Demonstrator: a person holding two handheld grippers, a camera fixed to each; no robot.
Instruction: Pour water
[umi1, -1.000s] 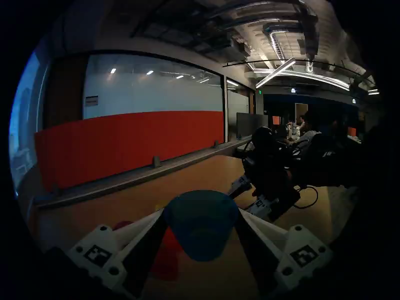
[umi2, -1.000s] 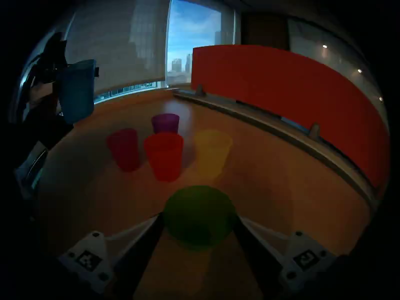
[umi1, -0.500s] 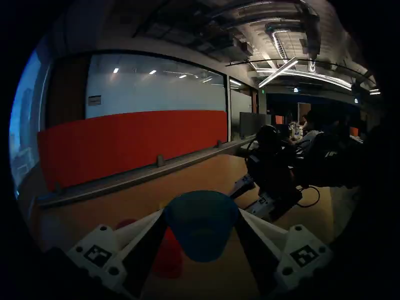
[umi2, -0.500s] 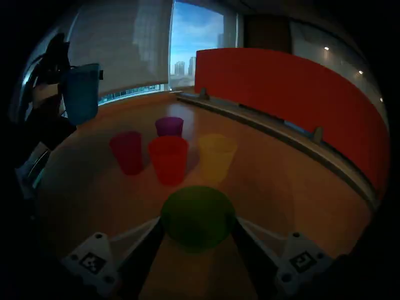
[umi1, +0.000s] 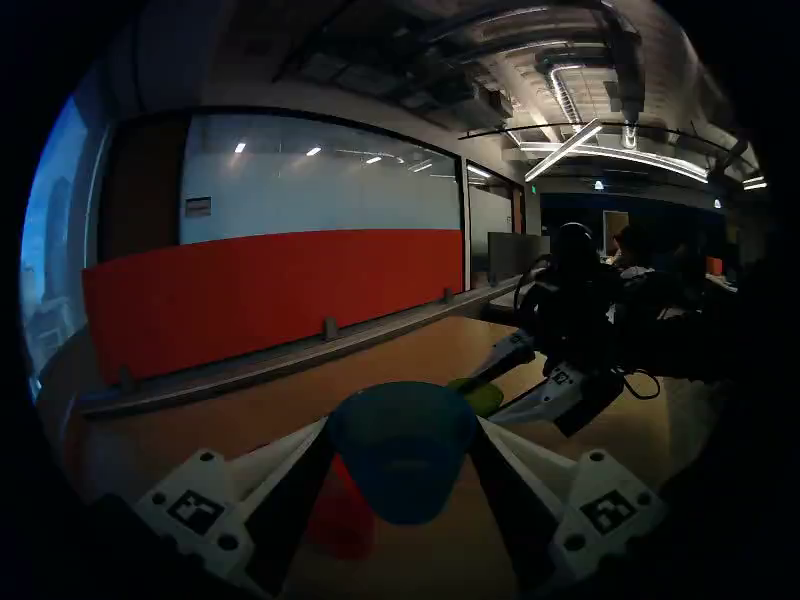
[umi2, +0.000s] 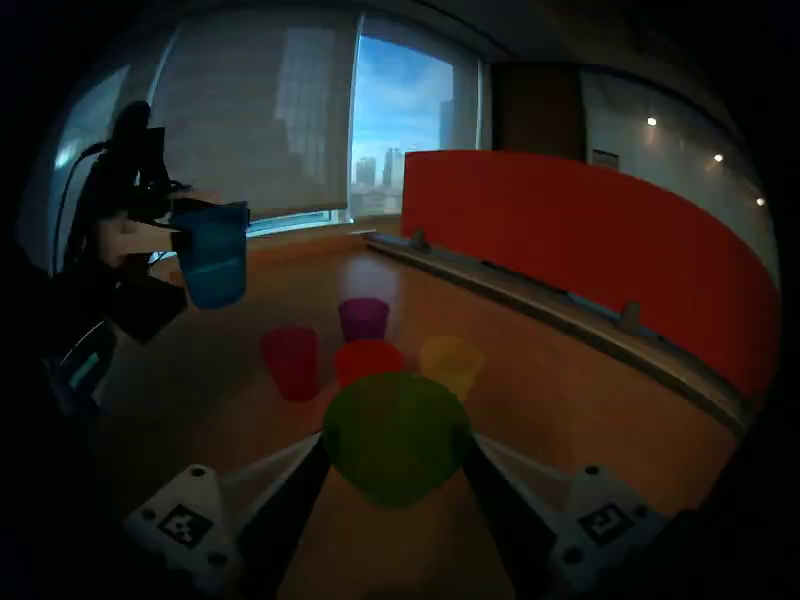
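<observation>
Left gripper (umi1: 402, 432) clamping a blue cup (umi1: 403, 470), right gripper (umi2: 396, 440) clamping a green cup (umi2: 396, 455), four coloured cups (umi2: 366, 358) grouped on the wooden table (umi2: 570, 400)

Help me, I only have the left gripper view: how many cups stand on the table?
Observer: Four, clustered: pink cup, purple cup, red cup, yellow cup.
Operator: Is the green cup gripped on both sides?
Observer: Yes, the right gripper has a finger pressed on each side of the green cup.
Operator: How does my blue cup sit?
Observer: The blue cup is roughly upright, up and to the left of the four, touching none.
</observation>
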